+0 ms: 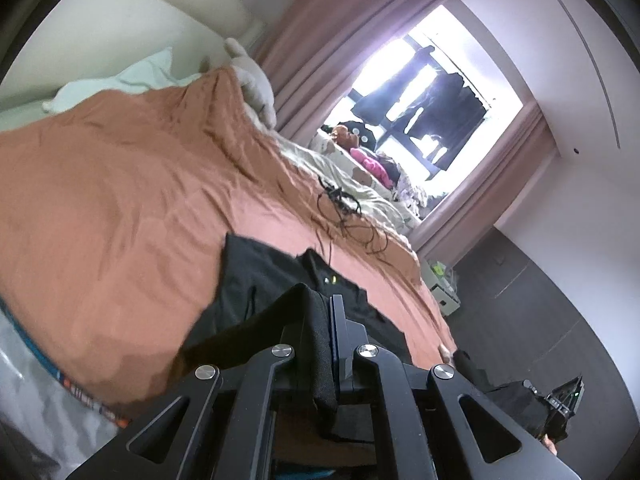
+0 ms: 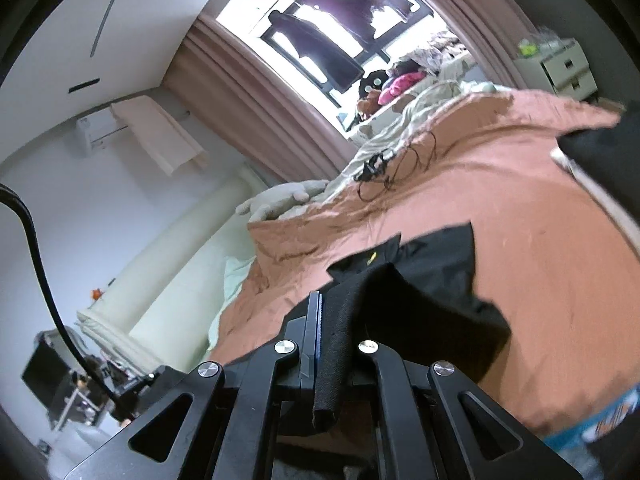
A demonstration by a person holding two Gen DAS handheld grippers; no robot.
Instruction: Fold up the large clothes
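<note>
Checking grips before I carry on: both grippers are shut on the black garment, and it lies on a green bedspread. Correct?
Not quite. Both the left gripper and the right gripper are shut on the black garment, but the bedspread under it is orange-brown, not green. Both wrist views show this; the right wrist view shows the same orange-brown bedspread stretching toward the window.

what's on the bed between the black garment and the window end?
A tangle of thin black cord lies on the orange bedcover beyond the black garment; past it, a rumpled pale sheet. Both wrist views show it.
</note>
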